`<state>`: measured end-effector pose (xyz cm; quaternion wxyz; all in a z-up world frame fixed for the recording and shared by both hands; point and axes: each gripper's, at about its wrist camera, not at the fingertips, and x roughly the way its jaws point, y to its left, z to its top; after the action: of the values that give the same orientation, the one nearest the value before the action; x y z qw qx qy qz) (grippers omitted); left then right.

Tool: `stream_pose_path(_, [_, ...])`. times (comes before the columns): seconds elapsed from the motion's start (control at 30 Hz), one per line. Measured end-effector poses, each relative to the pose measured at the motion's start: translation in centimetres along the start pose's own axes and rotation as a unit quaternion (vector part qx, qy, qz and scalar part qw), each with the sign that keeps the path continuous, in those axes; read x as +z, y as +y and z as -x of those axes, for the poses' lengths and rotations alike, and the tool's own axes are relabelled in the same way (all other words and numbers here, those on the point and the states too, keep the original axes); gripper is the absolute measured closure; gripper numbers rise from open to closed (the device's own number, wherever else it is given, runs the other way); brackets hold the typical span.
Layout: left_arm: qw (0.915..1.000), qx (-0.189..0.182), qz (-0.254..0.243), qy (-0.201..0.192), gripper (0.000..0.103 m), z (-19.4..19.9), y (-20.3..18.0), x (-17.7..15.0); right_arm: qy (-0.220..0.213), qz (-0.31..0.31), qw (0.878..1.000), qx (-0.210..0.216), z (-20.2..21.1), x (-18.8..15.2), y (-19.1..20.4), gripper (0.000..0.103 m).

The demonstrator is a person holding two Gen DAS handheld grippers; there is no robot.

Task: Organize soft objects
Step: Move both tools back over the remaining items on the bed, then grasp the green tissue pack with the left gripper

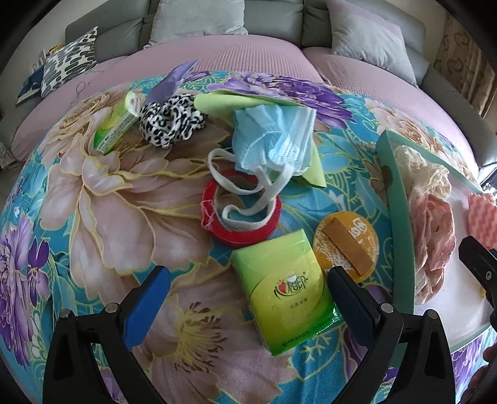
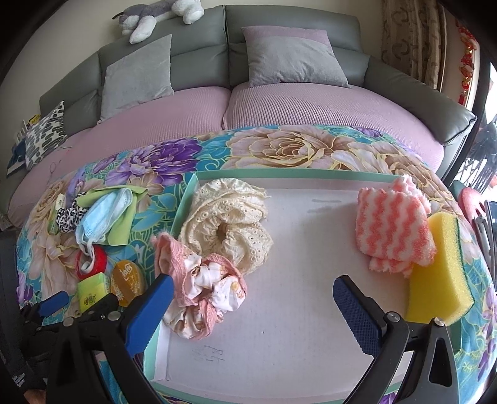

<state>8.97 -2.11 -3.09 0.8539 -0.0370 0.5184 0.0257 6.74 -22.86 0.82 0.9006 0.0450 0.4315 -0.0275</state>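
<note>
My left gripper (image 1: 245, 298) hangs open over the floral cloth, its fingers either side of a green tissue pack (image 1: 285, 292). Beyond lie an orange puff (image 1: 346, 241), a red tape roll (image 1: 242, 211), a blue face mask (image 1: 273, 136) on a green cloth (image 1: 313, 167), a leopard scrunchie (image 1: 170, 121) and a second tissue pack (image 1: 116, 127). My right gripper (image 2: 251, 307) is open above the green-rimmed tray (image 2: 183, 202). The tray holds a cream lace scrunchie (image 2: 230, 217), a pink scrunchie (image 2: 202, 289), a pink-and-white striped cloth (image 2: 391, 227) and a yellow sponge (image 2: 438, 273).
A sofa with a pink seat cover (image 2: 279, 102) and grey cushions (image 2: 292, 59) stands behind the table. A patterned pillow (image 1: 71, 62) lies at its left end. A plush toy (image 2: 161, 15) rests on the backrest. The tray's white floor (image 2: 295, 279) is bare in its middle.
</note>
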Motion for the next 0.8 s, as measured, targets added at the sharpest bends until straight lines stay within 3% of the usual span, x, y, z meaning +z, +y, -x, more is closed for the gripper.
stream_pose_path(0.3, [0.9991,0.035,0.024,0.006,0.002,-0.4,1.8,-0.2,0.005,0.0,1.0,-0.002,-0.1,-0.1,0.0,0.0])
stream_pose_path(0.57, [0.9993,0.032,0.018,-0.007,0.004,0.1,1.6,-0.2,0.008,0.004,1.0,-0.004,-0.2,-0.1,0.1,0.0])
stream_pose_path(0.63, [0.9997,0.021,0.013,-0.005,0.011,0.1,1.2,-0.2,0.009,0.005,1.0,-0.004,-0.2,-0.1,0.1,0.0])
stream_pose_path(0.7, [0.9999,0.008,0.011,-0.002,0.027,0.2,1.0,-0.2,0.01,0.006,1.0,-0.005,-0.3,-0.1,0.2,0.0])
stream_pose_path(0.8, [1.0,0.002,0.009,-0.001,0.034,0.3,1.0,-0.2,0.01,0.009,1.0,-0.005,-0.3,-0.1,0.4,0.0])
